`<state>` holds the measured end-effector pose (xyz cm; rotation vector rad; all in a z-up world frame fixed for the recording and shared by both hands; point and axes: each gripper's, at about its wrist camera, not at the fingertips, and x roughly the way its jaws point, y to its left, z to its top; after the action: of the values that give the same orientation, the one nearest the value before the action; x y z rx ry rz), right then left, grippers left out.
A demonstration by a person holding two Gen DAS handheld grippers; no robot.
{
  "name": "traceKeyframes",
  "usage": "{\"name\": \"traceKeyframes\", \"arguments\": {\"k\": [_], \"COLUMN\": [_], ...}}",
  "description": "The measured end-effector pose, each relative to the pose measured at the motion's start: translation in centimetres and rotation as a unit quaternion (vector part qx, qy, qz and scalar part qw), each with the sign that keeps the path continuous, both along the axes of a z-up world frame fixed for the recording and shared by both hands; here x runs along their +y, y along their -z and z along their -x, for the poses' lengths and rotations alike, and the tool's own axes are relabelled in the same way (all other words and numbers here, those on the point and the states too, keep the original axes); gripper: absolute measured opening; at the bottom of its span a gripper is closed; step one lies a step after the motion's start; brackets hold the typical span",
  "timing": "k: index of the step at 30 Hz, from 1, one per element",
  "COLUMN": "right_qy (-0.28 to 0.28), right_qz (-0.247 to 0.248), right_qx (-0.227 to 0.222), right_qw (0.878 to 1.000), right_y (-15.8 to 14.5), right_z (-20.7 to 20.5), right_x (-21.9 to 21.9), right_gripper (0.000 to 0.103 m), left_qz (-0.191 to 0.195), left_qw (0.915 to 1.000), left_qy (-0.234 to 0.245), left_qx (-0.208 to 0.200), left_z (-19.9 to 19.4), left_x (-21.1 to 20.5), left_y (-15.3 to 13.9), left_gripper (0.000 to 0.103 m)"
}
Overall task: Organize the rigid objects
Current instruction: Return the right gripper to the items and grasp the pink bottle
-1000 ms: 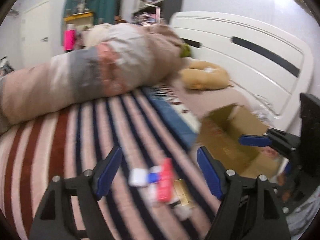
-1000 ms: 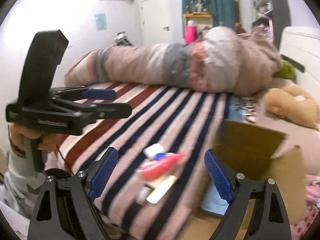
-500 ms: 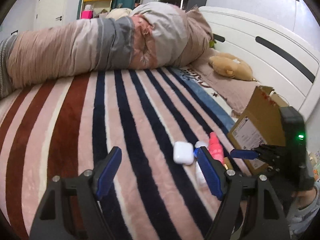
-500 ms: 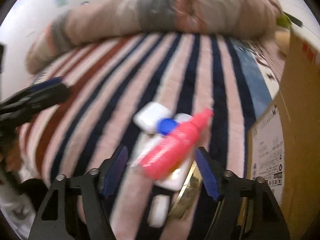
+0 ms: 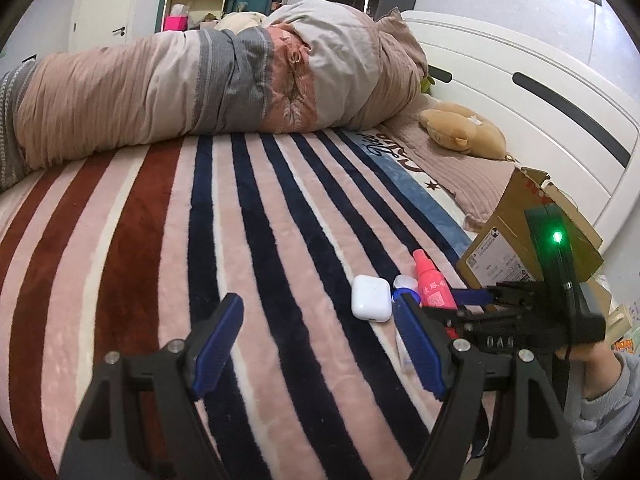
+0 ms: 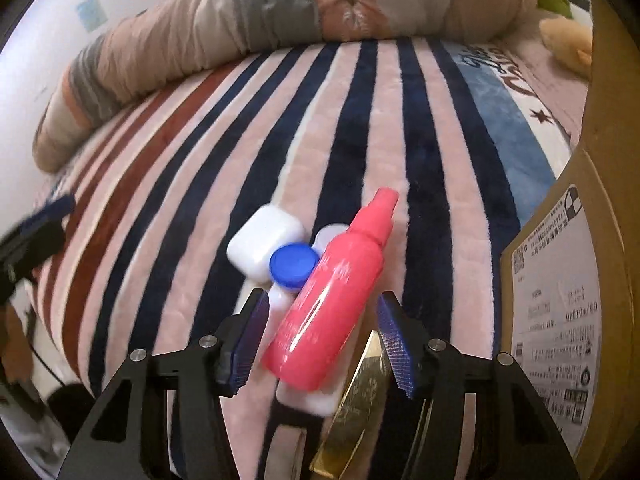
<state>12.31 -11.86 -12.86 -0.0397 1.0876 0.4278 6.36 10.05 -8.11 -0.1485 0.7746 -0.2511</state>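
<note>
A pink spray bottle [image 6: 332,300] lies on the striped blanket with a white earbud case [image 6: 262,242], a blue-capped white container [image 6: 291,266] and a gold box [image 6: 360,404] beside it. My right gripper [image 6: 320,340] is open, its fingers on either side of the bottle's lower body. In the left wrist view the bottle [image 5: 432,284] and the case [image 5: 370,298] lie ahead to the right, and the right gripper [image 5: 472,300] reaches in over them. My left gripper [image 5: 320,344] is open and empty above the blanket.
An open cardboard box [image 5: 516,240] stands right of the items; it also fills the right edge of the right wrist view [image 6: 568,280]. A rolled duvet [image 5: 200,84] lies across the far side. A plush toy [image 5: 464,132] lies by the white headboard [image 5: 540,92].
My right gripper has moved forward and down until its fingers flank the pink bottle. My left gripper has steadied and stays open over the blanket.
</note>
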Motion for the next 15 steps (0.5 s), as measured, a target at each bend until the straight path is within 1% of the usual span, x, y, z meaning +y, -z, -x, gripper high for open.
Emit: {"name": "traceKeyframes", "arguments": {"k": [1,2,3,4,5,6,11,13,15], "right_qy": [0.009,0.016,0.014,0.009,0.008,0.004,-0.015,-0.031,-0.053], "right_qz": [0.000,0.003,0.003,0.003,0.010,0.016,0.028,0.011,0.001], "right_qx": [0.002,0.003,0.002,0.002,-0.004,-0.013,-0.052,-0.066,-0.086], "right_qw": [1.000,1.000,1.000,1.000,1.000,1.000,0.998,0.997,0.995], "right_y": [0.2,0.4,0.5,0.6,0.6,0.5,-0.1,-1.0,-2.1], "right_z": [-0.1,-0.3,-0.3,-0.4,-0.2,0.1,1.3,2.3,3.3], "right_x": [-0.2,-0.5,-0.6,-0.3,-0.4,-0.4,0.1,0.3,0.9], "right_gripper": [0.052,0.049,0.043,0.032,0.029,0.027,0.027,0.027,0.027], "left_qz": [0.001,0.003,0.005,0.007,0.009,0.010,0.022,0.037,0.062], "left_qw": [1.0000,1.0000,1.0000,1.0000,0.9999,0.9999,0.9996,0.9989,0.9972], "left_qy": [-0.001,0.000,0.000,0.001,0.002,0.002,0.013,0.021,0.034], "left_qx": [0.002,0.004,0.006,0.007,0.007,0.008,0.013,0.019,0.025], "left_z": [0.0,-0.1,-0.2,-0.1,-0.1,-0.2,-0.3,-0.5,-0.6], "left_x": [0.0,0.0,0.0,-0.1,-0.1,-0.2,-0.6,-0.7,-0.8], "left_y": [0.1,0.1,0.2,0.2,0.2,0.2,0.4,0.5,0.4], "left_gripper": [0.075,0.075,0.075,0.075,0.075,0.075,0.075,0.075,0.075]}}
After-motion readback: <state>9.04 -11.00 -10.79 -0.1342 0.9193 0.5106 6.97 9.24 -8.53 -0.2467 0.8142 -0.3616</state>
